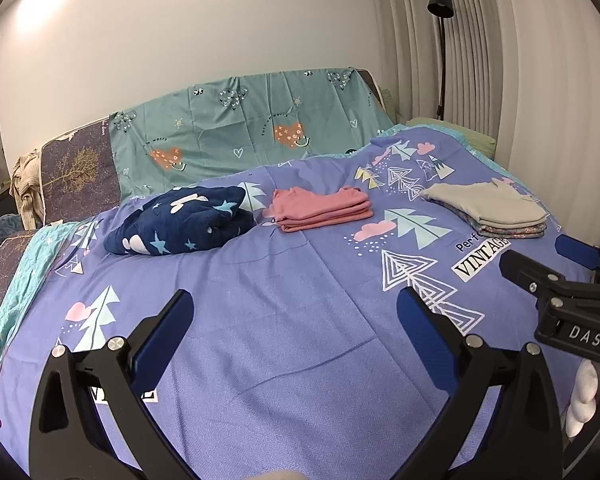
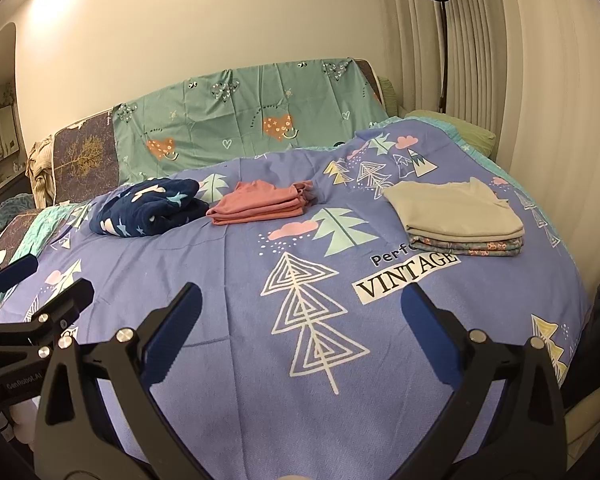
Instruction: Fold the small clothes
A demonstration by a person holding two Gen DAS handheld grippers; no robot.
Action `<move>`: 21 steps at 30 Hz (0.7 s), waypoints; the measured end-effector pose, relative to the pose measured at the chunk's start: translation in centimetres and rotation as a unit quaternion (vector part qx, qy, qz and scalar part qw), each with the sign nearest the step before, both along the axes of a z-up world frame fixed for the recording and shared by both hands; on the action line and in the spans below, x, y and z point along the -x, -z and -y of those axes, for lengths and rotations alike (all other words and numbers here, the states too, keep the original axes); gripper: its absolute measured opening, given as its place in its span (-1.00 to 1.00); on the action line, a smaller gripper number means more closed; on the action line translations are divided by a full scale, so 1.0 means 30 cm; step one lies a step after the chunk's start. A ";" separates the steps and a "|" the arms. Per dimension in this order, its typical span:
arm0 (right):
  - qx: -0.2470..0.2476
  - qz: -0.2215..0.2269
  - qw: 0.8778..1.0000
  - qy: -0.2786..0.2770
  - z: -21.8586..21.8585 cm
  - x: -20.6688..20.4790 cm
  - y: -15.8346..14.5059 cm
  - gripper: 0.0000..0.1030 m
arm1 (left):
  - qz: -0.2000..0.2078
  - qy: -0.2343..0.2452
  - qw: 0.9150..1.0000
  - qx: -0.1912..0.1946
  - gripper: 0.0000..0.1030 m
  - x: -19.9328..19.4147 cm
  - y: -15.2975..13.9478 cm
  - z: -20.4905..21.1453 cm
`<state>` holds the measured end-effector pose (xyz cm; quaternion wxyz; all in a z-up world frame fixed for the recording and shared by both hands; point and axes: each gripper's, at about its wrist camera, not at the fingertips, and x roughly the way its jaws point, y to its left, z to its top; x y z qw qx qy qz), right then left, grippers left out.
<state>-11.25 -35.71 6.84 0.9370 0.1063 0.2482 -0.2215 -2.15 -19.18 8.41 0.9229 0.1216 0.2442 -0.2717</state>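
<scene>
Left gripper (image 1: 294,312) spread wide, nothing between the fingers, blue pads (image 1: 162,334) facing each other, hovering over bare purple bedsheet (image 1: 284,320). Right gripper (image 2: 300,306) likewise spread wide and empty, above the white triangle-tree print on the same sheet.

Three folded piles well ahead of both sets of fingertips, none touched:
- navy star-print fleece (image 1: 180,220), bulky and loosely folded, ahead and left of the left fingers; in right view ahead-left too (image 2: 148,208).
- pink folded stack (image 1: 322,208), neat, straight ahead of the left fingers, just right of the navy piece, small gap between; ahead, slightly left of centre in right view (image 2: 260,202).
- grey folded top (image 1: 486,204) lying on a floral patterned piece (image 1: 512,232), ahead and right of the left fingers; ahead and right of the right fingers (image 2: 454,210), (image 2: 472,248).

"VINTAGE" label on sheet just beyond the right finger of the right gripper. Right gripper seen at the right edge of the left view (image 1: 548,264), beside the left one, apart. Left gripper seen at the left edge of the right view (image 2: 40,284), fingers parted.

Behind the piles: teal heart-print cover (image 1: 236,132) draped upright, white wall, black floor lamp (image 1: 440,40) far right, ribbed curtain (image 1: 500,60).
</scene>
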 end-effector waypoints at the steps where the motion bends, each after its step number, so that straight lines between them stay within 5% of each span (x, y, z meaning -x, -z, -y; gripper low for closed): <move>1: 0.000 0.000 1.000 -0.001 -0.003 0.000 0.000 0.96 | 0.000 0.000 1.000 0.000 0.97 0.000 0.000 0.001; 21: 0.003 -0.007 1.000 0.000 0.000 -0.008 0.004 0.96 | -0.005 0.004 1.000 -0.004 0.97 0.003 0.012 0.014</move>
